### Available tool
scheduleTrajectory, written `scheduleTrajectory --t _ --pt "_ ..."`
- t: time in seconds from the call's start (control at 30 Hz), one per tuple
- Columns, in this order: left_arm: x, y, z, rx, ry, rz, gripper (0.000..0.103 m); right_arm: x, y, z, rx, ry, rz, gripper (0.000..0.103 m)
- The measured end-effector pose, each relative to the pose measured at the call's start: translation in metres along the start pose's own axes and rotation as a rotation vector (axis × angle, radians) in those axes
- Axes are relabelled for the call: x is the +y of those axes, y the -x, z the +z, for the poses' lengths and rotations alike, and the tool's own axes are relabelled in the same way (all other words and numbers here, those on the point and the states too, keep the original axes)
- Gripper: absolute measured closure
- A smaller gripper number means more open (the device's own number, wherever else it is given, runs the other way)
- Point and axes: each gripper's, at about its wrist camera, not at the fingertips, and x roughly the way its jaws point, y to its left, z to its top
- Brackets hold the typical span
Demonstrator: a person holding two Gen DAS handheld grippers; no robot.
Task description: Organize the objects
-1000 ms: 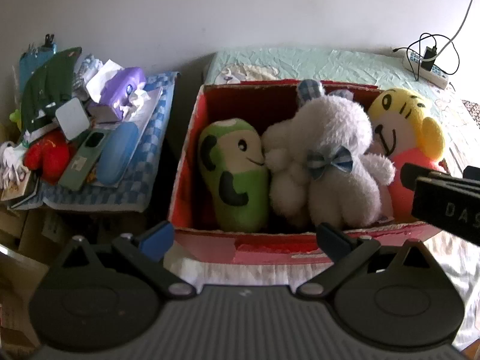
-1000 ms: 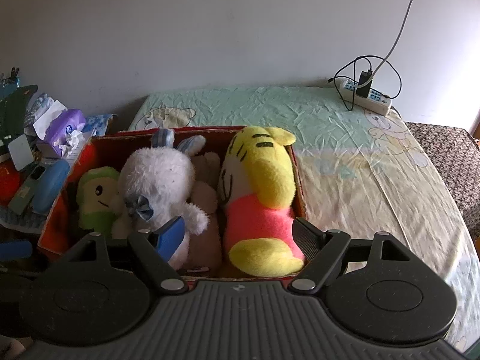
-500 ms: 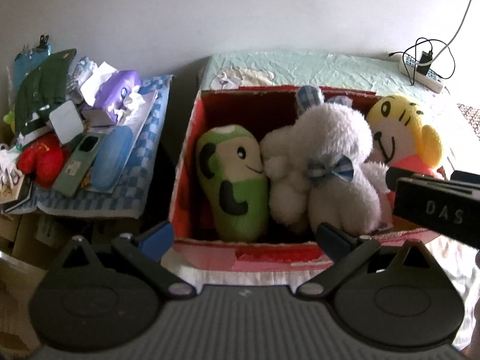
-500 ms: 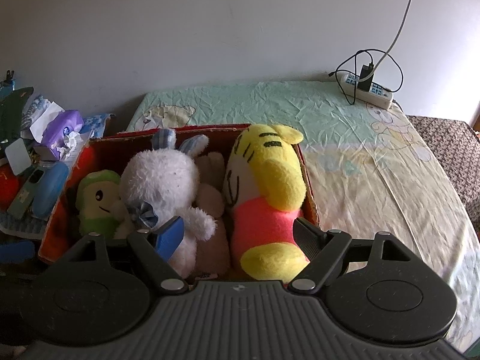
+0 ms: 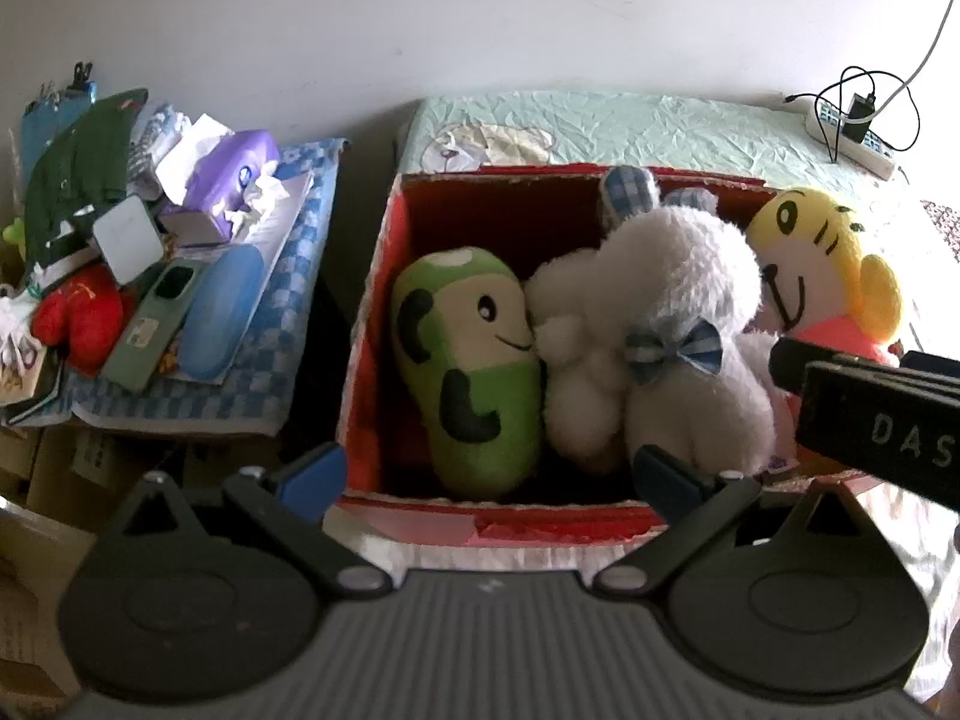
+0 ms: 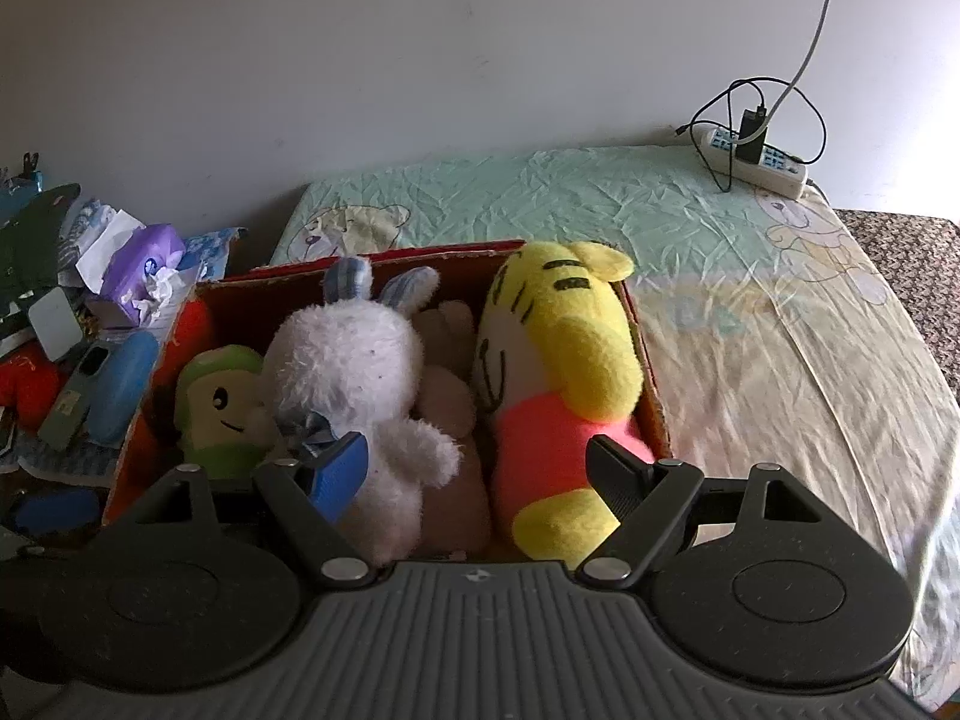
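A red cardboard box (image 5: 372,324) (image 6: 129,462) sits on the bed and holds soft toys. A green pea-pod plush (image 5: 468,372) (image 6: 219,414) lies at its left, a white rabbit with a blue checked bow (image 5: 666,324) (image 6: 360,384) in the middle, a yellow tiger in pink (image 5: 822,276) (image 6: 558,366) at the right. A beige plush (image 6: 447,396) is wedged between rabbit and tiger. My left gripper (image 5: 489,477) is open and empty at the box's near edge. My right gripper (image 6: 477,468) is open and empty over the near edge, above rabbit and tiger; its body shows in the left wrist view (image 5: 870,420).
A side table with a blue checked cloth (image 5: 270,312) left of the box carries a purple tissue pack (image 5: 231,177), a blue case (image 5: 219,318), a remote (image 5: 153,324) and a red item (image 5: 78,318). A power strip with cables (image 6: 756,159) lies at the bed's far right.
Both grippers have drawn back and up a little from the box, so the toys sit lower and slightly farther in both views. The toys have not moved; both grippers stay open.
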Motion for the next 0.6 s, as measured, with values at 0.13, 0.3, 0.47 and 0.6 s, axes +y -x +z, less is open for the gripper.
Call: scheduleTrajectory --t 0.13,0.3,0.47,0.6 --pt "0.0016 0.0026 -0.0001 -0.014 -0.001 0.006 0.001 0.0015 0.0013 0.0005 -0.007 0.011 -0.005 0.021" --pt "0.0036 0.0045 -0.0008 -0.023 -0.006 0.015 0.001 0.0047 0.0029 -0.0013 -0.008 0.029 0.0 0.021" --pt "0.003 0.0079 -0.0016 -0.034 -0.01 0.012 0.001 0.0037 0.0071 -0.0018 -0.02 0.034 -0.004 0.021" --pt "-0.0021 0.0103 -0.0006 -0.048 -0.026 0.022 0.001 0.0018 0.0067 -0.0019 -0.021 0.044 -0.01 0.021"
